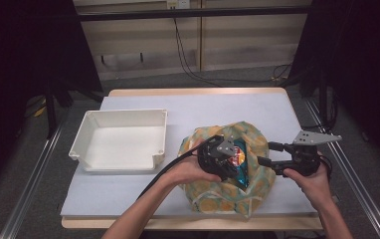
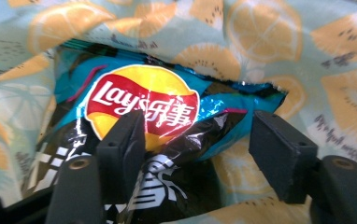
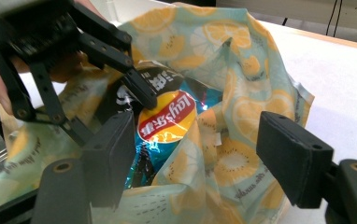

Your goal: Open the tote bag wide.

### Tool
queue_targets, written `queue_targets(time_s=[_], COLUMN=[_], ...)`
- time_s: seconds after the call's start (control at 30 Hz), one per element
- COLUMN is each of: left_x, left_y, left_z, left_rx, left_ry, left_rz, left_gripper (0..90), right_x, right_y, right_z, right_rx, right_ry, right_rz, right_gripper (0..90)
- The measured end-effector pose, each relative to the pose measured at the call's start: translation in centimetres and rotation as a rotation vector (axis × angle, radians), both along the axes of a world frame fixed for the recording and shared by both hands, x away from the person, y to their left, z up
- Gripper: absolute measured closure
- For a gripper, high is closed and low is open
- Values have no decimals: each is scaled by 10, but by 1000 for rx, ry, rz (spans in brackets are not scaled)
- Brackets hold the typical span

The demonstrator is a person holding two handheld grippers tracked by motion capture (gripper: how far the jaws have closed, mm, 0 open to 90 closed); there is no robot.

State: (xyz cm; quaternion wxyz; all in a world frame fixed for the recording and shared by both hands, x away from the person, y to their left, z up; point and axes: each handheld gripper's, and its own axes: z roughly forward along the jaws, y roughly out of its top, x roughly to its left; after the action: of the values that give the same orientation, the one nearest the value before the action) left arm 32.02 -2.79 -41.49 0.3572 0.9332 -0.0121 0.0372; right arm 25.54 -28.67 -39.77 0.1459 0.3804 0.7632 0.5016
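A teal cloth bag printed with orange slices (image 1: pixel 250 135) (image 2: pixel 265 28) (image 3: pixel 204 37) lies open on the table's near right. Inside it sits a blue and black Lay's chip bag (image 1: pixel 240 160) (image 2: pixel 144 105) (image 3: pixel 167 116). My left gripper (image 1: pixel 234 158) (image 2: pixel 200 128) reaches into the bag's mouth from the left. Its jaws stand open over the chip bag, not pressing it, and one of its fingers (image 3: pixel 141 93) rests near the logo. My right gripper (image 1: pixel 266 153) (image 3: pixel 197 135) is open at the cloth bag's right edge, with fabric lying loosely between its jaws.
An empty white plastic tray (image 1: pixel 86 142) stands on the left of the grey table mat (image 1: pixel 218 107). Bare mat stretches behind the cloth bag and to its right. Metal rails run along both sides of the table, and cables lie on the floor beyond.
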Motion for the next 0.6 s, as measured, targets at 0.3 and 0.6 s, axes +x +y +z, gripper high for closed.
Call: queue_targets(time_s=[0.3,0.6], left_x=[-5,-10], left_y=[-8,-13], left_z=[-12,-19], left_rx=[46,68], left_ry=[-84,-164], left_rz=[-18,-17], left_gripper=[312,284], right_x=[1,2], right_y=[-2,1], right_z=[-6,-7], right_rx=[-6,0], right_ry=[16,23], right_rz=[-2,3], right_gripper=[280,276])
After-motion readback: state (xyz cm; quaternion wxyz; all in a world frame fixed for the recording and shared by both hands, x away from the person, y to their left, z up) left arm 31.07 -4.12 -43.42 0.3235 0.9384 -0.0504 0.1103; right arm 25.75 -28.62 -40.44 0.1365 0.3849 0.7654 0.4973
